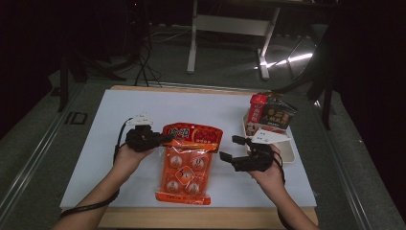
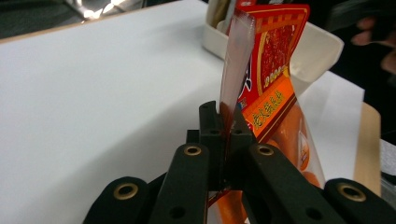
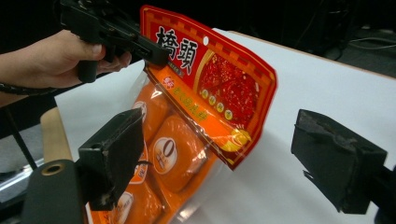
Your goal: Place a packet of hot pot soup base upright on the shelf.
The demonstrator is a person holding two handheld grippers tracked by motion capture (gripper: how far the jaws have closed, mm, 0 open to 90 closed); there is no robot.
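**High view: packet gripped, move barely begun**

Near the table's (image 1: 119, 103) front edge, the orange snack packet (image 1: 186, 163) lies with its top raised. The left gripper (image 1: 165, 138) clamps its top-left corner; the right gripper (image 1: 230, 148) waits, jaws apart. Placing it in the far-right white tray (image 1: 287, 148) remains, I judge.

A dim lab or studio space — a white-topped table (image 1: 143, 110) stands on grey carpet (image 1: 28, 143), cables (image 1: 143, 67) trail across the floor, and the white legs of a frame (image 1: 194, 43) rise behind, with dark surroundings beyond.
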